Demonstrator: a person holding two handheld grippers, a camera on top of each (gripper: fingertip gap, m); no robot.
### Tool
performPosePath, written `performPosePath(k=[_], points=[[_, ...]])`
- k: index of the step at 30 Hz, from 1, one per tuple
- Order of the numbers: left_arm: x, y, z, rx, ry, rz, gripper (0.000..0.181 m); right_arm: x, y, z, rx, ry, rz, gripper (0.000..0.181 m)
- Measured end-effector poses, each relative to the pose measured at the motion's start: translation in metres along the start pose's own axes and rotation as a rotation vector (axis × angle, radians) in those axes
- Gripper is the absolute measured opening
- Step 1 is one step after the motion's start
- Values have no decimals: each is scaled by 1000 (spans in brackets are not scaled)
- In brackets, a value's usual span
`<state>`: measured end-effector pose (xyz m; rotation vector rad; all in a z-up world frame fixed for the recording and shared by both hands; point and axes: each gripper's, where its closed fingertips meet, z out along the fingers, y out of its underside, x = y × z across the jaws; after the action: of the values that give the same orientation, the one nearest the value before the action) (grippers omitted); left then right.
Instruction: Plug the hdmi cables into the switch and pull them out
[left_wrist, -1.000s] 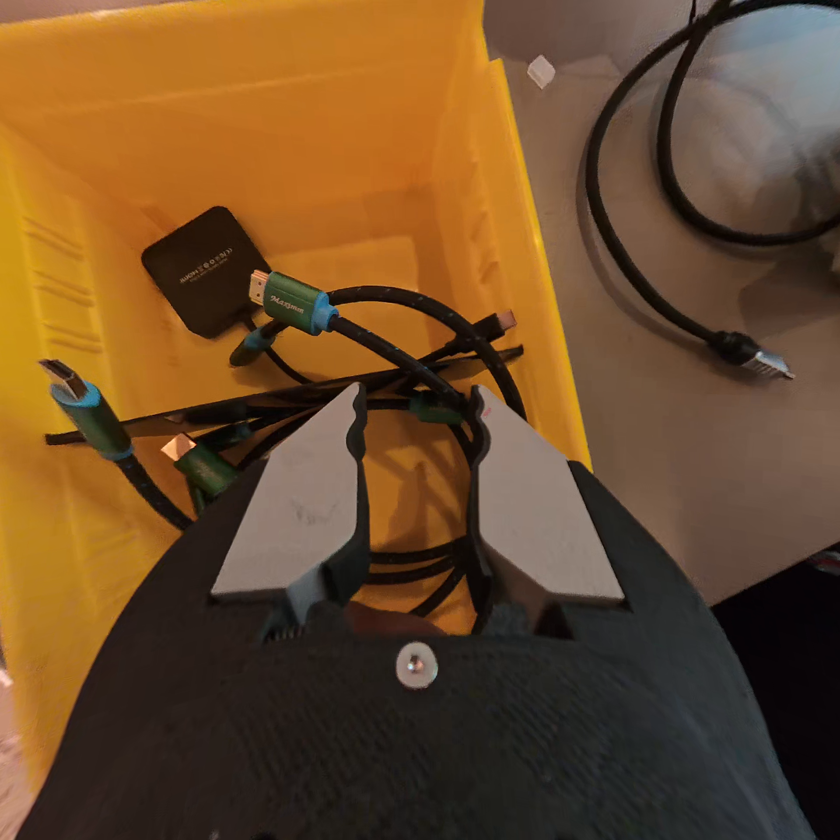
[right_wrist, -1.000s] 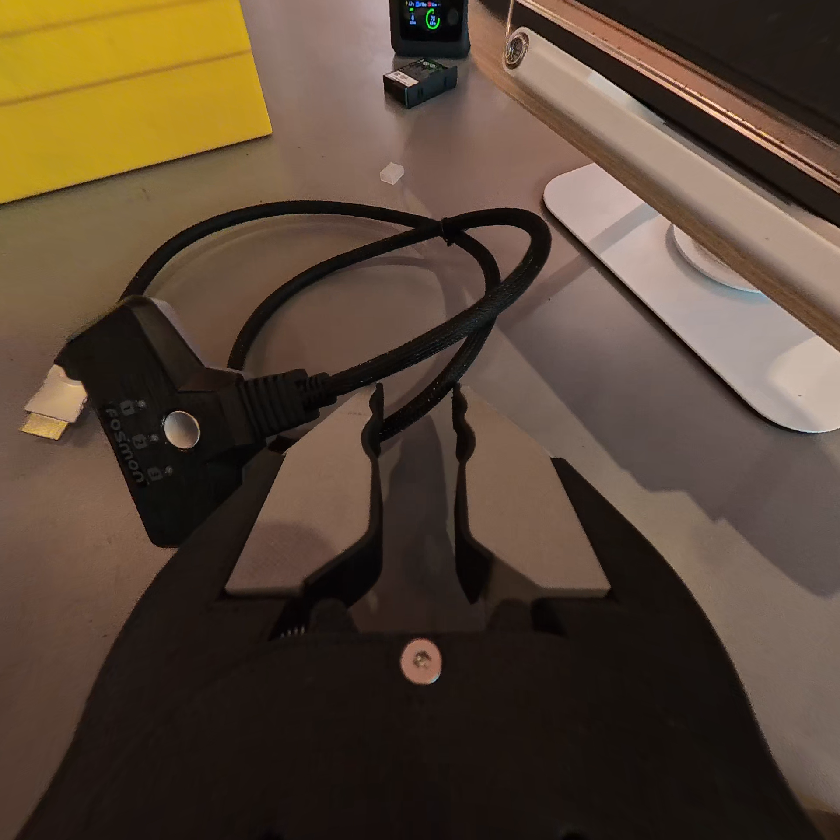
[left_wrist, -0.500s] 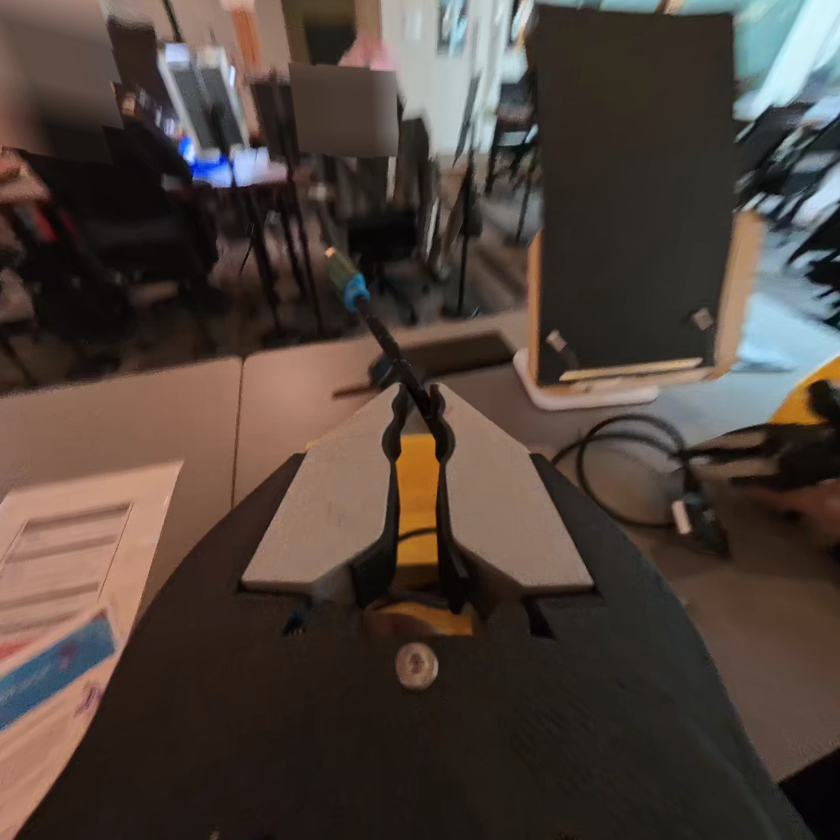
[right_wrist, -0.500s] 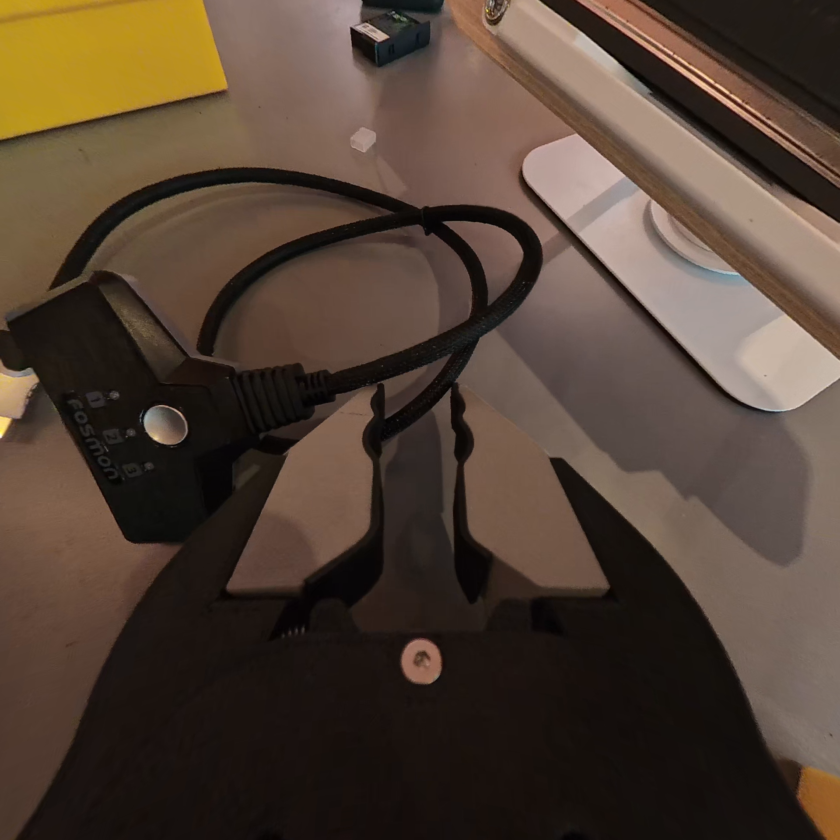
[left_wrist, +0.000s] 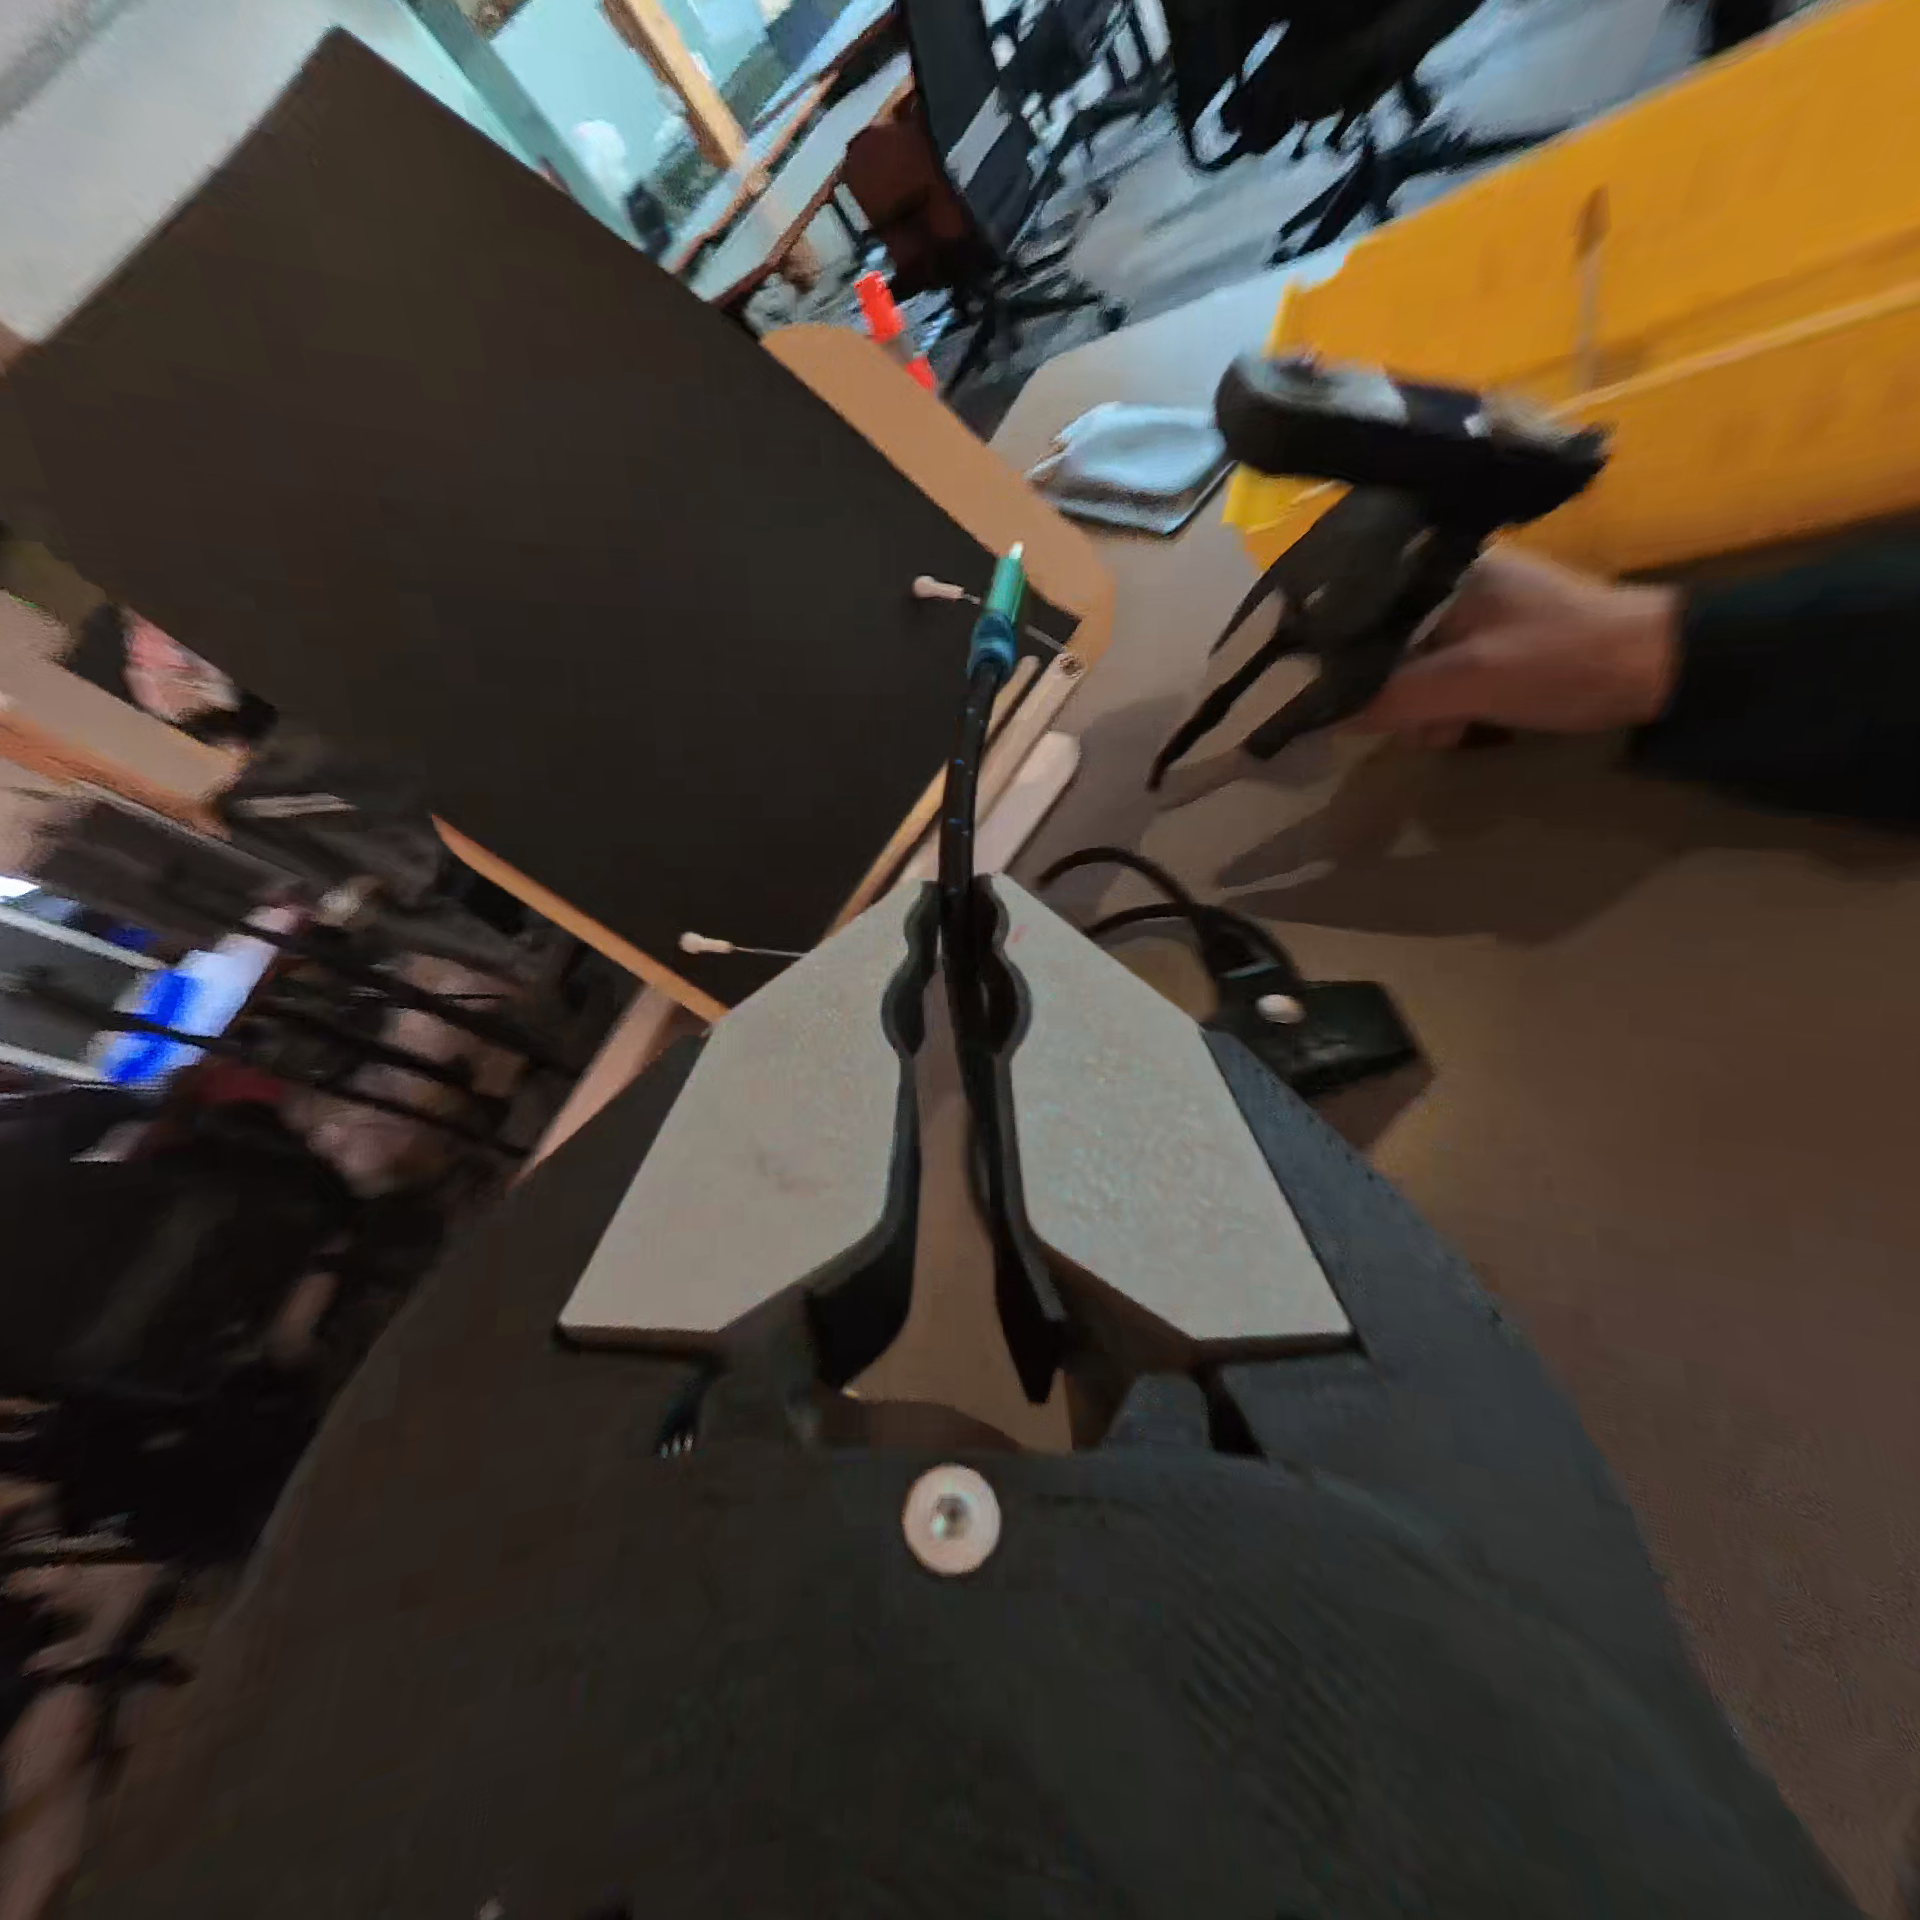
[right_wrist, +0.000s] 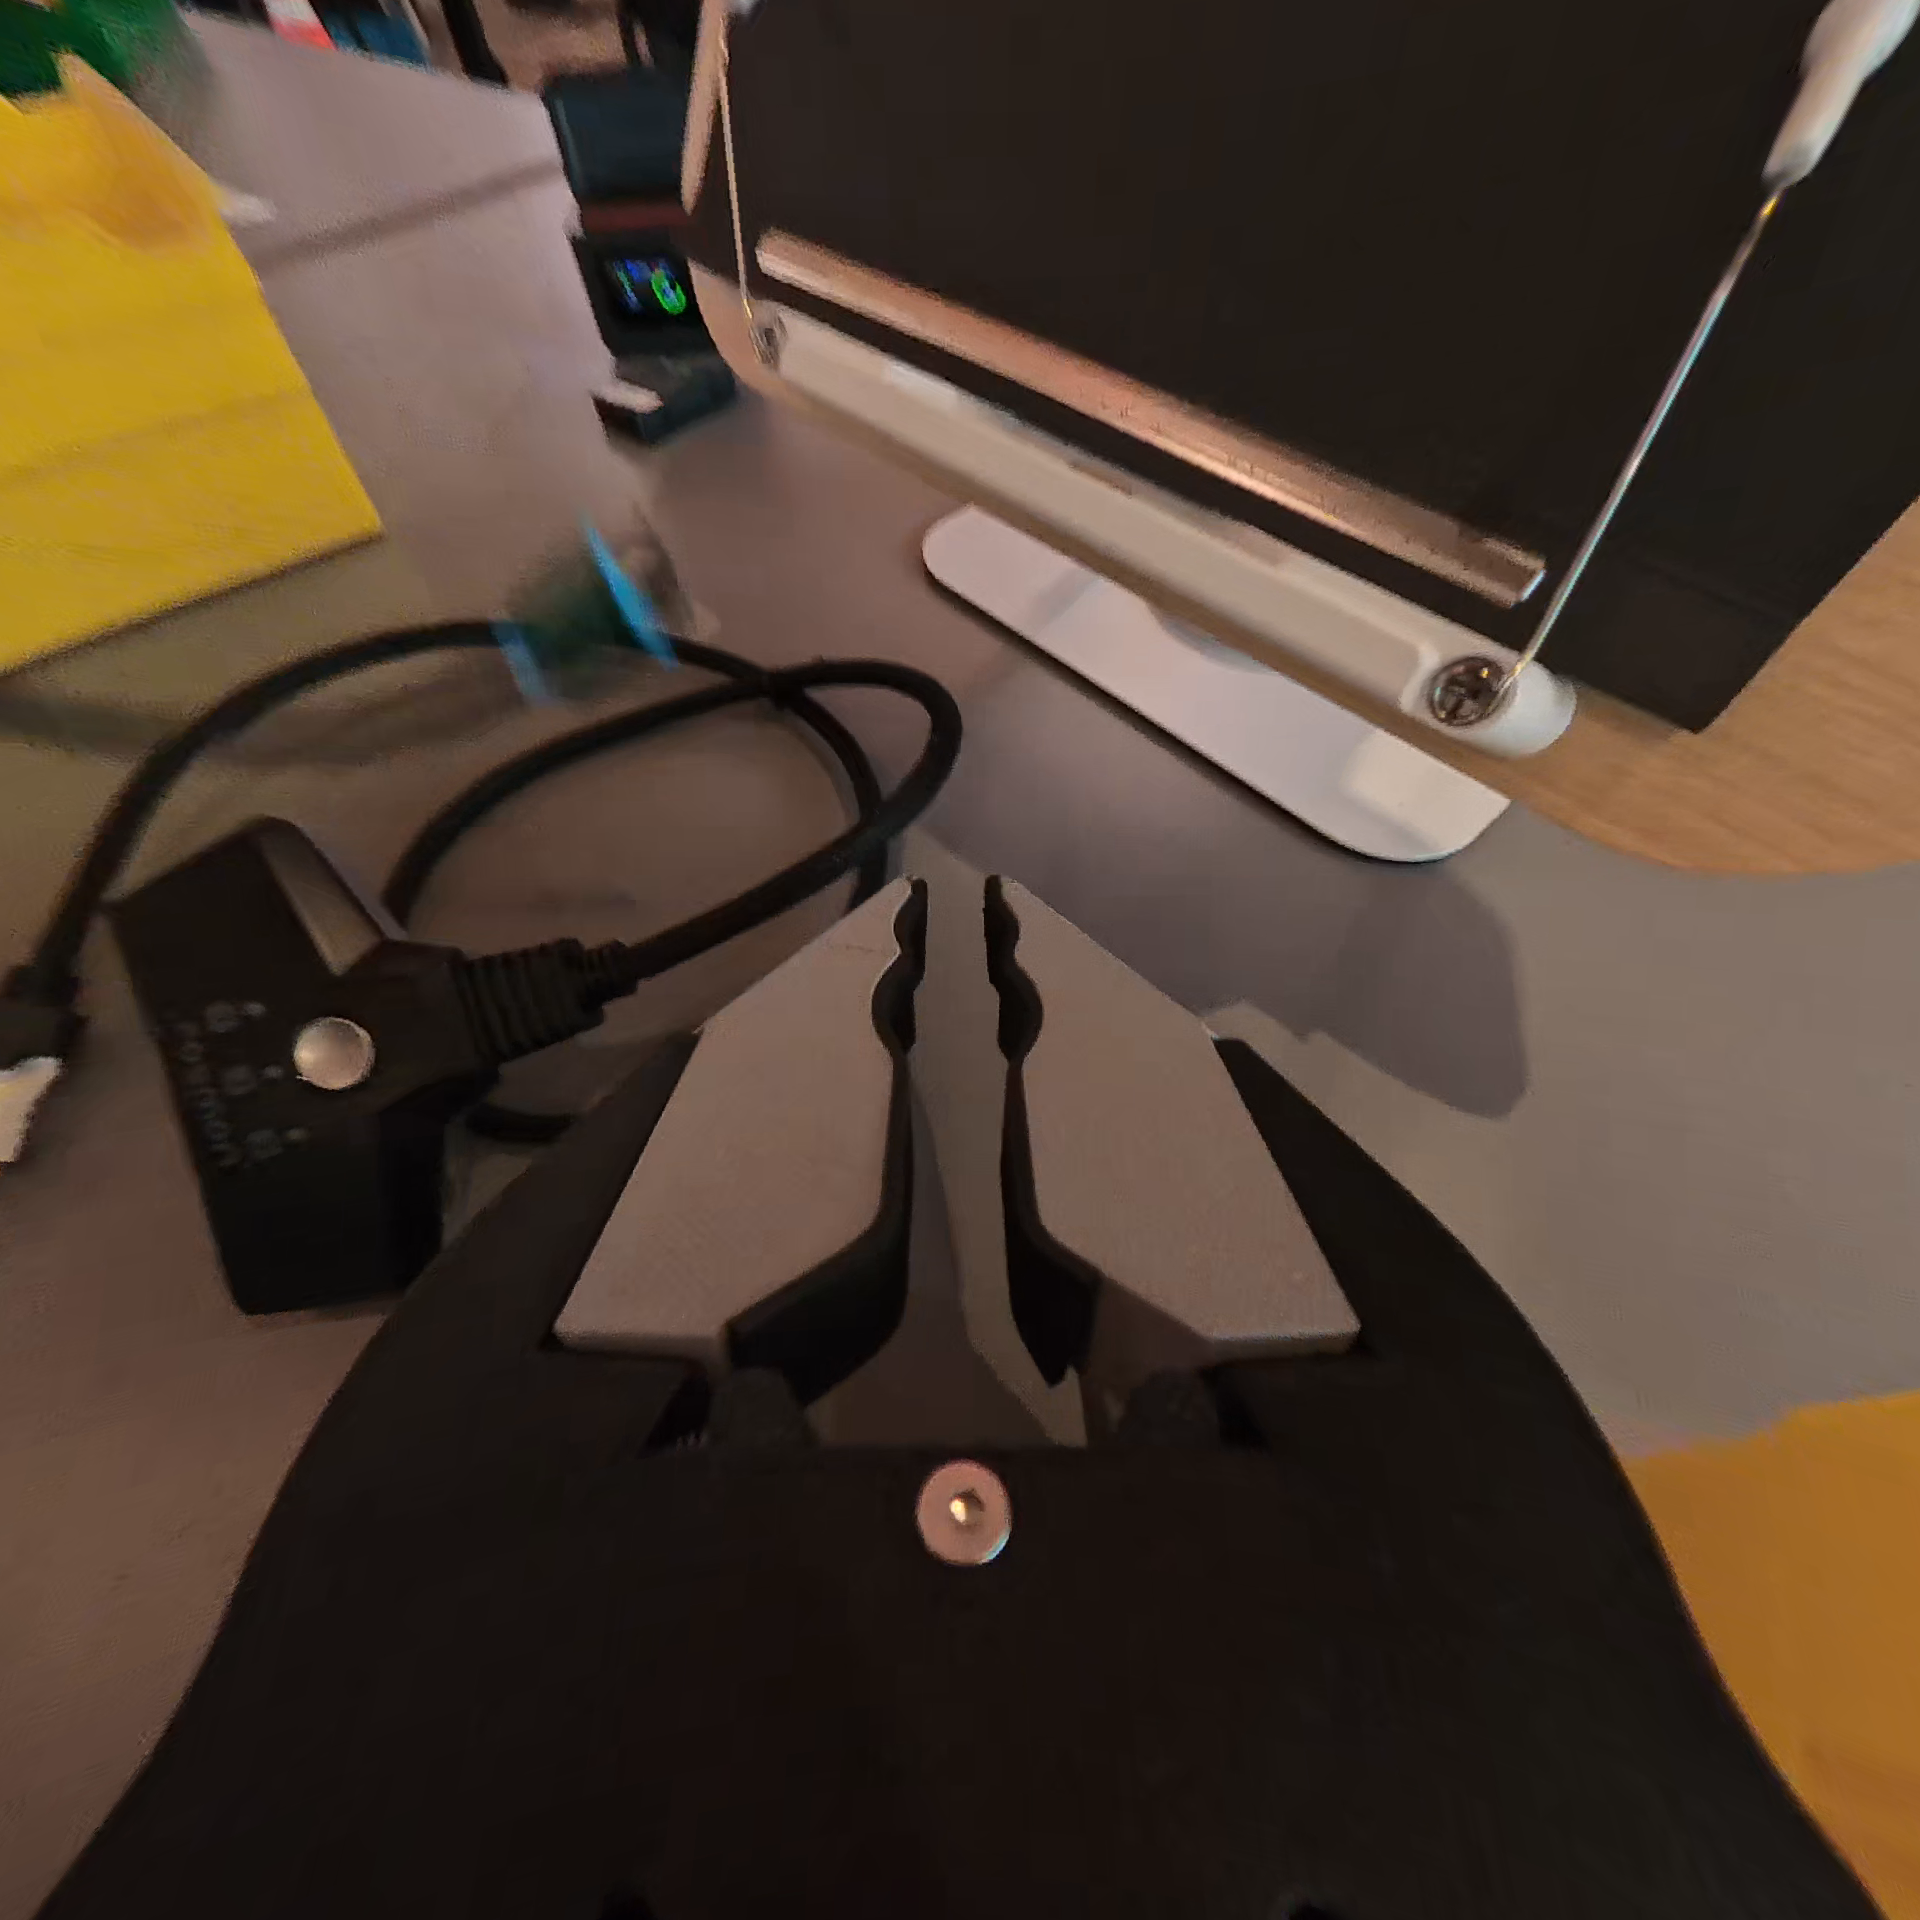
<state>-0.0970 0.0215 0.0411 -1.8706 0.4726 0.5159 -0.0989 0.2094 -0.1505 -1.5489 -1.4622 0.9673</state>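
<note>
My left gripper (left_wrist: 961, 909) is shut on a black braided HDMI cable (left_wrist: 961, 769), held in the air; its green and blue plug (left_wrist: 1003, 603) points up and away. The black HDMI switch (right_wrist: 301, 1060) lies on the grey table with its own black cable (right_wrist: 727, 707) looped behind it; it also shows in the left wrist view (left_wrist: 1320, 1023). My right gripper (right_wrist: 948, 899) is open and empty, just right of the switch and above the table. It shows in the left wrist view (left_wrist: 1236, 717), held by a hand. A blurred green and blue plug (right_wrist: 582, 613) shows above the loop.
A yellow bin (right_wrist: 135, 395) stands at the left, and shows at the upper right in the left wrist view (left_wrist: 1621, 312). A black panel on a white stand (right_wrist: 1247, 644) stands behind the switch. A small device with a lit screen (right_wrist: 644, 281) sits farther back. The grippers' ends are close to 25 centimetres from one another.
My left gripper closed on a cable in the yellow bin, lifted it out and swung toward the switch. My right gripper rose and tilted up a little, still open.
</note>
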Motion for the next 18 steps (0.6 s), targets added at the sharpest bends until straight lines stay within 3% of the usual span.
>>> performPosePath(k=[4, 9, 14, 18], points=[[10, -12, 60, 90, -271, 253, 5, -2, -12, -6, 86, -52, 70, 9], [46, -27, 111, 294, -300, 267, 4, -3, -12, -4, 100, -94, 115, 9], [40, 5, 125, 418, -259, 13, 4, -8, 0, 10, 31, -95, 71, 12], [41, 39, 132, 346, -276, 112, 4, -18, -1, 15, 32, -144, 58, 15]])
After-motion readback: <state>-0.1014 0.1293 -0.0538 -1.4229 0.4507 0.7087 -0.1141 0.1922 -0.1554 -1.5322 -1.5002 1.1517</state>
